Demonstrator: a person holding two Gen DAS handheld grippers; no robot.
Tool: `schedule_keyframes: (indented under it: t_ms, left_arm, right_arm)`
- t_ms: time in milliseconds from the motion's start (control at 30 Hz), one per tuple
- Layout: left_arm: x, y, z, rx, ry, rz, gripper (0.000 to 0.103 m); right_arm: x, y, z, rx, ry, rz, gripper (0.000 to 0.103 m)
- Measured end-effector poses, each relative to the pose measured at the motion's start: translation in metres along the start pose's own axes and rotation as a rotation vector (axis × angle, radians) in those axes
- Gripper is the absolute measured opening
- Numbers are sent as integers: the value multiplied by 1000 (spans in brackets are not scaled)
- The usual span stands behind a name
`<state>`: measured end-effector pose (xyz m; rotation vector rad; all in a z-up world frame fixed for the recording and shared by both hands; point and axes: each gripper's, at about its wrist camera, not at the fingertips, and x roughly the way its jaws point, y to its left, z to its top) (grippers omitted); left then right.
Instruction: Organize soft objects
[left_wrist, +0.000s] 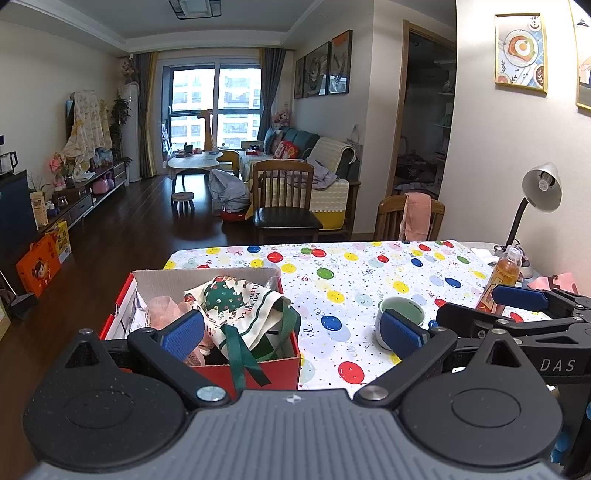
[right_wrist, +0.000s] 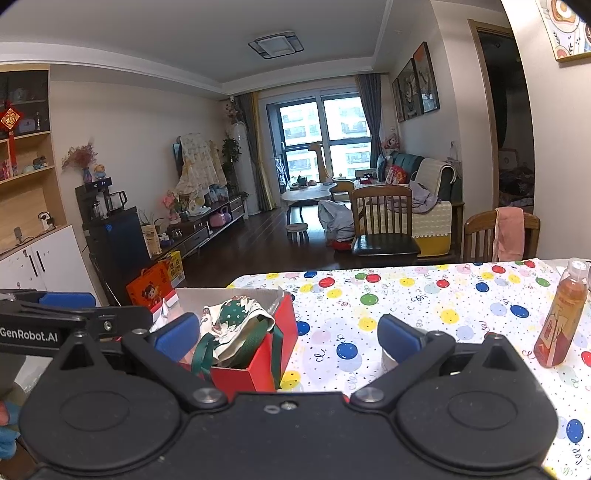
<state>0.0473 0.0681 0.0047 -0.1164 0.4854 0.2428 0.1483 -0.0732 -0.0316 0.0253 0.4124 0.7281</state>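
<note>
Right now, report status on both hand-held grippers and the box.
Left hand-held gripper open, empty. Right hand-held gripper open, empty. Red box holds Christmas-print bag, pink cloth. Cup, bottle stand beside.

This is a home, an open living and dining room. Behind the table (left_wrist: 369, 280) with its balloon cloth stand wooden chairs (left_wrist: 286, 199), and further behind a sofa (left_wrist: 325, 155), a window (left_wrist: 216, 107) and a TV cabinet (left_wrist: 92, 184).

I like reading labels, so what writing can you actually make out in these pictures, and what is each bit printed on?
"DAS": on the side of the right tool, seen from the left wrist.
"GenRobot.AI": on the side of the left tool, seen from the right wrist.
Green lettering on the Christmas-tree cloth bag in the red box: folded, unreadable.
Orange drink bottle label: too blurred.
Orange carton on the floor: too small.
</note>
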Motion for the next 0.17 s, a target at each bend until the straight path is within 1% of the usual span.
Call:
schedule_keyframes:
  t_ms: [167]
  left_arm:
    - [0,-1,0,-4,5,1,102]
  right_arm:
    - [-2,-3,0,1,0,-7,103]
